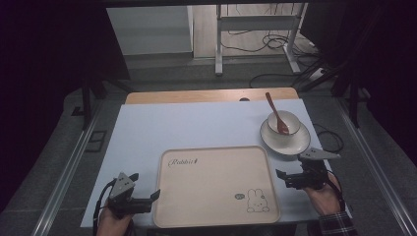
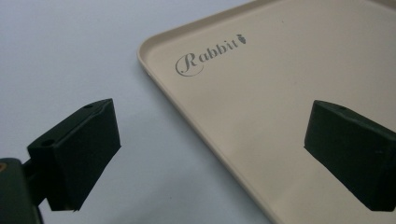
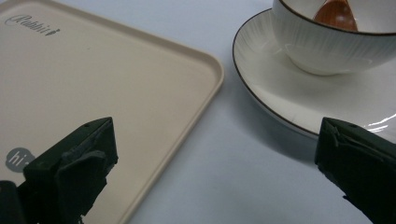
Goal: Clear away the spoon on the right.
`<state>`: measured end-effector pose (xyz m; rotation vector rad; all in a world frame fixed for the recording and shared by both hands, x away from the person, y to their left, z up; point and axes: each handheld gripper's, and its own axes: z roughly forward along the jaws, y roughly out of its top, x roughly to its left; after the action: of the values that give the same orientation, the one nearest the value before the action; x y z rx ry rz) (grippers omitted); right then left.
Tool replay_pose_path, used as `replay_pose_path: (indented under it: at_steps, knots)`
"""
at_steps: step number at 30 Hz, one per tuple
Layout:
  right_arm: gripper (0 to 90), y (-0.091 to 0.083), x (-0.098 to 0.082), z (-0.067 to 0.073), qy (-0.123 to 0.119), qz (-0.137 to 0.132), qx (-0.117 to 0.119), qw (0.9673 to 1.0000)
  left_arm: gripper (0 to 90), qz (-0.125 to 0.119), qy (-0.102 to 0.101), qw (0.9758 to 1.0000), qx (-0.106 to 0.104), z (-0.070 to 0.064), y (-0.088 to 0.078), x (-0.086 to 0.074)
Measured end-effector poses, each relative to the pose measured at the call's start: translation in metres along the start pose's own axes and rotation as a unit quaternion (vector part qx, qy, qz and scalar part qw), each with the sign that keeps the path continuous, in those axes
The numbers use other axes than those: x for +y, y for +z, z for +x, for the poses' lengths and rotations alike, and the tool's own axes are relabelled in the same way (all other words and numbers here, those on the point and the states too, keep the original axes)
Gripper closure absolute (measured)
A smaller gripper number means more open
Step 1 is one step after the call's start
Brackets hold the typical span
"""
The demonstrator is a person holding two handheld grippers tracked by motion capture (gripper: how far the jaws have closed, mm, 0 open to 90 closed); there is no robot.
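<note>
The beige tray (image 1: 216, 187) lies flat on the pale blue table (image 1: 196, 125), right between my 2 grippers, and nothing sits on it. From above, its "Rabbit" lettering is at the far left corner and a small rabbit drawing at the near right corner.

My left gripper (image 1: 147, 197) hangs just off the tray's left edge, jaws spread wide and holding nothing. Looking along those jaws in the left gripper view, the tray's rim (image 2: 187, 116) runs through the gap between them: bare table lies ahead of my left jaw, tray surface ahead of my right jaw, and the lettering sits beyond both tips.

My right gripper (image 1: 287, 178) floats just off the tray's right edge, jaws also wide apart and gripping nothing. In the right gripper view, my left jaw is over the tray (image 3: 116, 93), whose rounded corner lies ahead in the gap. My right jaw is down by the near rim of the white saucer (image 3: 280, 88); whether it touches, I can't tell.

Farther out, past my right jaws, the white bowl (image 1: 284, 123) stands on that saucer with a reddish-brown spoon (image 1: 277, 114) leaning in it, handle pointing up and away. The saucer sits just beside the tray's far right corner, a strip of table between them.
</note>
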<state>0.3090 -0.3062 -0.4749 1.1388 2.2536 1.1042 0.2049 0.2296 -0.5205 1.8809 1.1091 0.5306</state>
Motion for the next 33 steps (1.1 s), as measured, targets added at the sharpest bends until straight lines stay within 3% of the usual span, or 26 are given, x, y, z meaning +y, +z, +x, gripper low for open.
replay_pose_path:
  at_steps: [10,17,25,33]
  knots:
    - [0.0,0.005,0.012,-0.006,-0.006,0.002,-0.004,1.0000,2.7,-0.004,0.001,1.0000,-0.005,0.001,-0.001,0.000]
    - [0.0,0.013,0.020,-0.017,0.005,0.008,-0.005,0.9999,1.9,-0.011,-0.001,0.9998,-0.019,0.002,-0.002,-0.001]
    - [0.0,0.018,0.031,-0.023,0.010,0.006,-0.006,0.9999,2.0,-0.012,-0.004,0.9997,-0.019,0.003,-0.002,-0.001]
    - [1.7,0.026,0.048,-0.029,0.000,0.011,-0.009,0.9999,2.6,-0.011,0.000,0.9998,-0.015,0.001,-0.002,-0.001]
